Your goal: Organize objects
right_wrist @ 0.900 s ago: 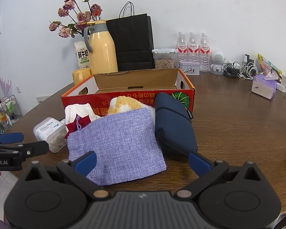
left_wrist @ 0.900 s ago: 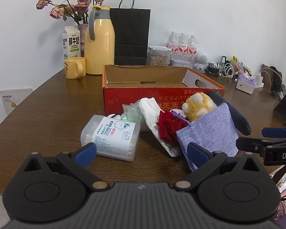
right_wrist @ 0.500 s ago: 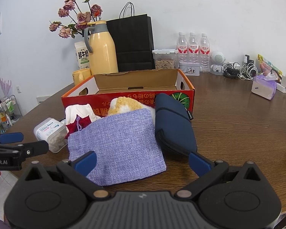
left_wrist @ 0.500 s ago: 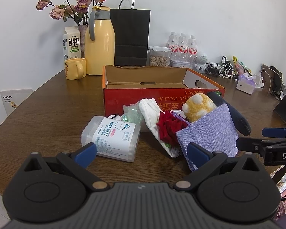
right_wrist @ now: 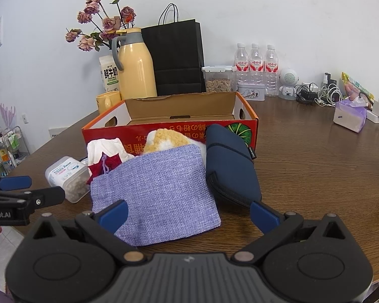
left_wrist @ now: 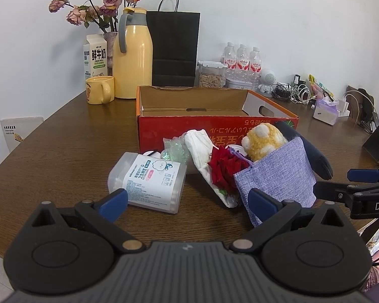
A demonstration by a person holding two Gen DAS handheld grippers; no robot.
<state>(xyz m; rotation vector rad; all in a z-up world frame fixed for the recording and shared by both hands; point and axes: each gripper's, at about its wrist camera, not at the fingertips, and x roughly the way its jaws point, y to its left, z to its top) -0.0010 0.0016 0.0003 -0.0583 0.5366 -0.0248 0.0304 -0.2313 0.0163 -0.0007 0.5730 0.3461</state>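
On the wooden table [left_wrist: 63, 151], both spread claws face clutter fronting the red box [left_wrist: 214, 128].

Red cardboard box [left_wrist: 214, 128], open-topped, upright on the table, print on its front wall upside down; interior shows bare brown card. Cluster of loose items lies just in front of it.

Clear tub [left_wrist: 149, 180] of cotton swabs, on its side, white label up, leftmost.

Crinkled green-tinted plastic [left_wrist: 175, 149] behind the tub.

White cloth [left_wrist: 199, 149], with a red fabric rose [left_wrist: 226, 168] on it.

Lilac woven pouch [right_wrist: 156, 197], flat, leaning over the rose.

Yellow-and-white plush [left_wrist: 261, 140] behind the pouch, against the box.

Navy zip case [right_wrist: 230, 169], right of the pouch, one end propped on the box front.
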